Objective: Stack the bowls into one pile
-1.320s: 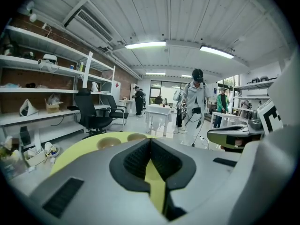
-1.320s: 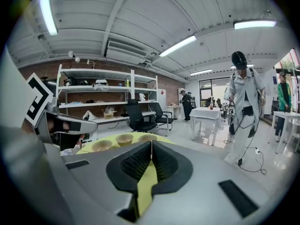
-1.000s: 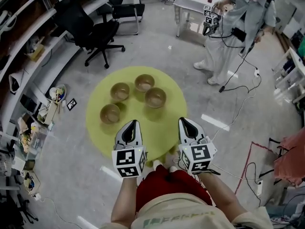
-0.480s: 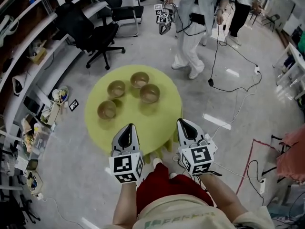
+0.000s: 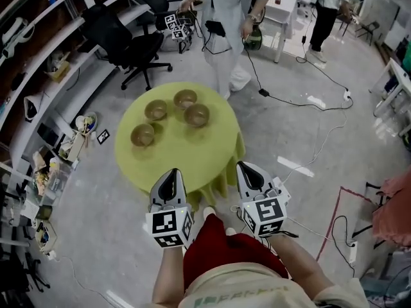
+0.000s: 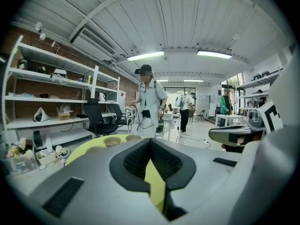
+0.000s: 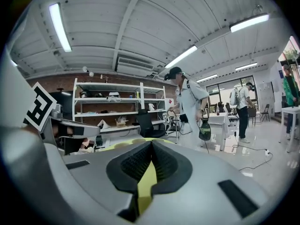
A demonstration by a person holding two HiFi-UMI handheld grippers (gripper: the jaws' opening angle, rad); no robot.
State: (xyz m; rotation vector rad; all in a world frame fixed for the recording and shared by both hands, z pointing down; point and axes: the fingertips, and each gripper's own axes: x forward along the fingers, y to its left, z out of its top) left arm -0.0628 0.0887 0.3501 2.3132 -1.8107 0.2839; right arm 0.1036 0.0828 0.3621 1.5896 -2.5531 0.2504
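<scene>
Several brown bowls stand apart on the round yellow-green table (image 5: 212,153): one at the left (image 5: 142,135), one behind it (image 5: 156,110), one at the back (image 5: 185,99) and one to the right (image 5: 196,115). My left gripper (image 5: 171,174) and right gripper (image 5: 246,167) are both shut and empty, held side by side at the table's near edge, well short of the bowls. In the left gripper view two bowls (image 6: 112,141) show low over the shut jaws, with the right gripper (image 6: 234,135) beside them. The right gripper view shows only a strip of the table (image 7: 123,145).
A person in light clothes (image 5: 226,18) stands just beyond the table, holding marker-cube grippers (image 5: 176,25). A black office chair (image 5: 125,40) and shelves (image 5: 38,63) are at the left. Cables (image 5: 302,101) trail over the floor at the right. A white table (image 5: 282,8) is at the back.
The table and bowls have slid up and away in the head view, so the grippers now sit at its near edge. The standing person has walked leftward behind the table. Both grippers stay shut.
</scene>
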